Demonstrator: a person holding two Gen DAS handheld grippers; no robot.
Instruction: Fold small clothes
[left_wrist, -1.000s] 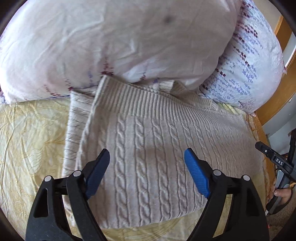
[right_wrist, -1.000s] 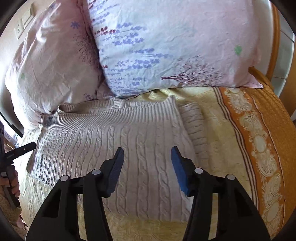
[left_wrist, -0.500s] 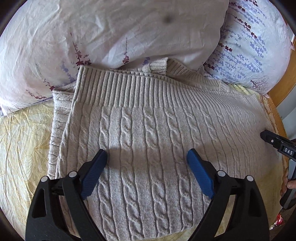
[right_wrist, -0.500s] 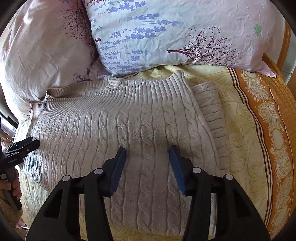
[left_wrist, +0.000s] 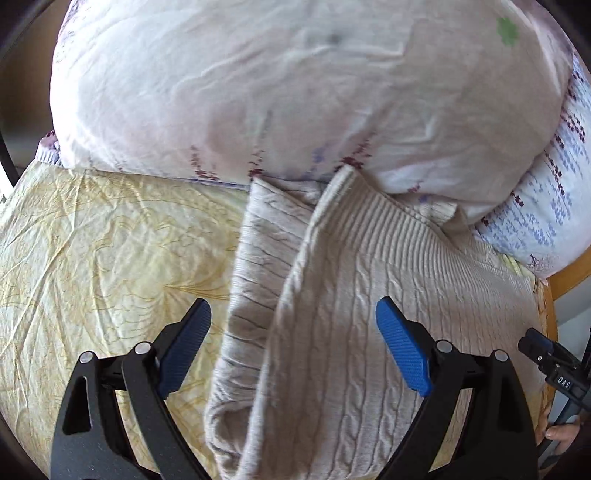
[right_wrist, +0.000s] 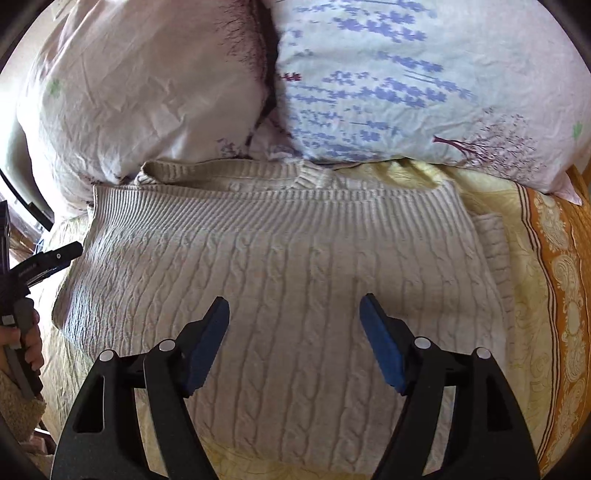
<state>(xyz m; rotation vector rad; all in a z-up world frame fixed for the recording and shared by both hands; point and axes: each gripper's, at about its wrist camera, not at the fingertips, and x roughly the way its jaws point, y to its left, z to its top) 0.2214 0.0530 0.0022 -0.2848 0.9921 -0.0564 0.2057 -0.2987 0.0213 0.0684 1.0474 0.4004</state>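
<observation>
Lying folded on the yellow bedspread (left_wrist: 92, 240), the beige cable-knit sweater (right_wrist: 280, 280) has its ribbed edge tucked against two floral pillows (right_wrist: 388, 81). Left gripper (left_wrist: 293, 347) hangs with jaws spread wide over the sweater's left edge, gripping nothing. Right gripper (right_wrist: 294, 338) hangs over the sweater's middle, its jaws opening, nothing clamped between the blue pads (right_wrist: 380, 343)

I am shifting my left gripper (left_wrist: 293, 345) sideways from over the sweater's (left_wrist: 369, 332) middle to its folded left edge; one pad is now standing over the yellow bedspread (left_wrist: 92, 258). I am opening the jaws of my right gripper (right_wrist: 294, 341) wider than a second ago, with nothing between them, above the sweater's middle.
</observation>
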